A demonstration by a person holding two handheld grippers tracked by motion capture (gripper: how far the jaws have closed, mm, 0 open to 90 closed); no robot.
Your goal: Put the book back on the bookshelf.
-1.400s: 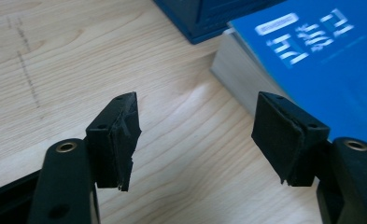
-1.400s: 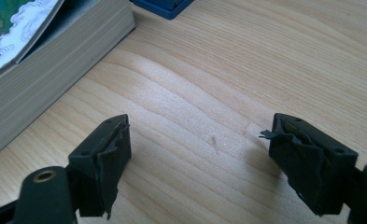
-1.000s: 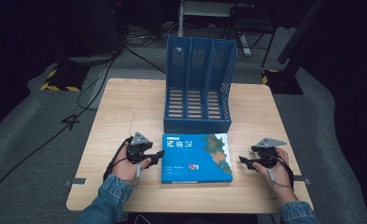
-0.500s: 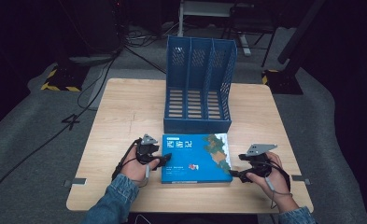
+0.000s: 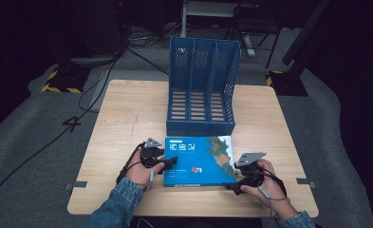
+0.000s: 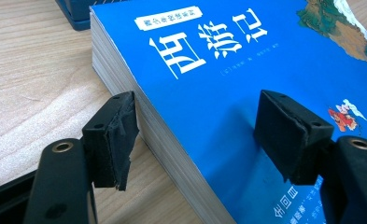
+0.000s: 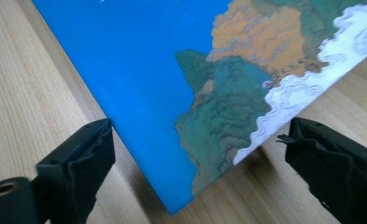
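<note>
1. A pale wooden counter (image 5: 127,123) stands in a dark room, lit so that the work at its near edge reads plainly from the high view.

2. A blue file rack (image 5: 201,85) stands upright at the middle of the counter, its three open slots facing the person; it seems the likely home for the volume lying just in front of it.

3. A thick blue book (image 5: 199,160) lies flat, cover up, between the rack's base and the near edge of the counter, white title characters at its left end and a painted landscape at its right. Lying flat leaves both short ends free to be approached from the sides.

4. The left tongs (image 6: 197,135), in the person's left hand, straddle the book's left edge: one pad (image 6: 113,135) sits beside the stacked page edges, the other hangs over the cover. They stand open and have just been widening, pressing on nothing.

5. The right tongs (image 7: 197,163) face the book's near right corner, which points into the gap between them. Their jaws, too, have just been spreading and stand open, clear of the cover on both sides, apparently lining up for a two-handed lift.
</note>
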